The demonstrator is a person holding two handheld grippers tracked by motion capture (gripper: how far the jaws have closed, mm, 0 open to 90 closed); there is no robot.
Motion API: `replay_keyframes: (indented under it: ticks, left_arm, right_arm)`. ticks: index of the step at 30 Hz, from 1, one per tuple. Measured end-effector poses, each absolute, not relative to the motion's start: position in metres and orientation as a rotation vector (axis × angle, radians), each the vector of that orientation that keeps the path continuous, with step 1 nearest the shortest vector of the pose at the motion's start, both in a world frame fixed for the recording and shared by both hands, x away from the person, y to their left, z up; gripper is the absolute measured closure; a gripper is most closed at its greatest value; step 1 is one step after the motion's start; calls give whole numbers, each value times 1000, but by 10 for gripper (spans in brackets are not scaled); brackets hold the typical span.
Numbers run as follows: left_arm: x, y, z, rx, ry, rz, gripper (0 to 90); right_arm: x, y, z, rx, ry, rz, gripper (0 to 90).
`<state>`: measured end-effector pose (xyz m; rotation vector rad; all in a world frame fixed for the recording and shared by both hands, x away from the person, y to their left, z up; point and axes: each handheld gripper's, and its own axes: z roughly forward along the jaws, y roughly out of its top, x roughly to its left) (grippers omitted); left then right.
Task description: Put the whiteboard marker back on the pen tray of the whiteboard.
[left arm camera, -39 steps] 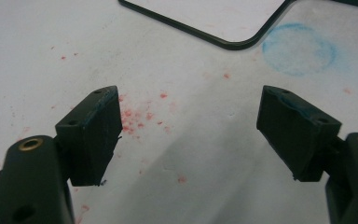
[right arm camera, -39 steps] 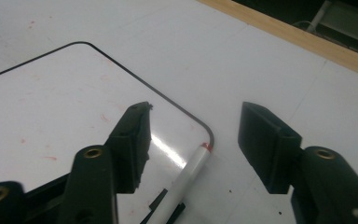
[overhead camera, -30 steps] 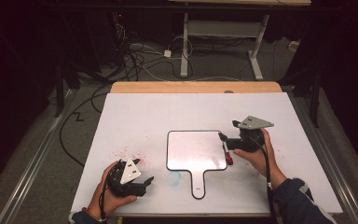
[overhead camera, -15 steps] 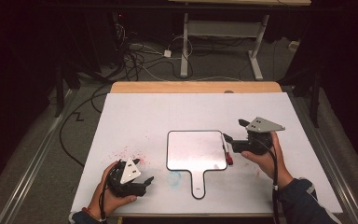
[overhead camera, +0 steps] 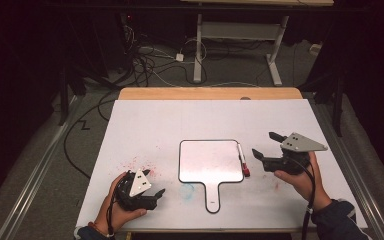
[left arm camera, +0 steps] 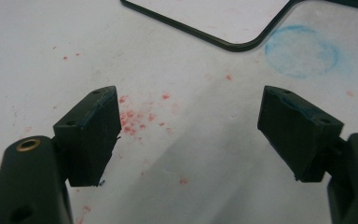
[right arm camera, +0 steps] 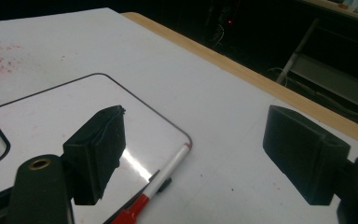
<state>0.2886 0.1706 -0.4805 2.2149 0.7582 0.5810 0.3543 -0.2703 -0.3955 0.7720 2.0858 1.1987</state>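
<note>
- High view: a paddle-shaped whiteboard (overhead camera: 211,162) lies flat at the middle of the desk (overhead camera: 145,122), handle toward the person. A marker (overhead camera: 243,160) with a red cap lies along the board's right edge, touching or just over the rim.
- Right gripper (overhead camera: 265,146) hangs above the desk just right of the marker, fingers spread wide, nothing between them. They have just been opening, with the gap bare.
- Left gripper (overhead camera: 156,196) rests low at the near left, beside a patch of red specks (overhead camera: 139,164); fingers apart and bare.
- Judged step: the marker looks set down, the right hand clearing off. To do it well, lift away without clipping the marker, so it cannot roll off the board's edge.
- Left gripper view: fingers (left arm camera: 93,135) spread over bare desk. Red specks lie between them; a faint blue smudged ring (left arm camera: 303,51) sits beyond, next to the board's rounded corner (left arm camera: 242,44).
- Right gripper view: fingers (right arm camera: 98,151) open wide. The marker (right arm camera: 156,189) lies on the board's near edge, red cap toward the camera, well clear of both fingers.
- Writing: the board face is blank. No brand or label can be read on marker, board or grippers; the marker barrel is too small to tell.
</note>
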Motion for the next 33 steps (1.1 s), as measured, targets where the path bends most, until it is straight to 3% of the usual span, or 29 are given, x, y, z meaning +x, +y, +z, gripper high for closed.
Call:
replay_keyframes:
  ticks: [11, 26, 33]
  left_arm:
    - [289, 171, -481, 2208, 771, 593, 193]
    - [290, 168, -481, 2224, 755, 622, 193]
    - [288, 163, -482, 2251, 720, 622, 193]
  right_arm:
    - [329, -286, -408, 735, 2096, 1163, 222]
    - [315, -325, -462, 813, 2115, 1105, 233]
    - [312, -325, -461, 805, 2103, 1105, 235]
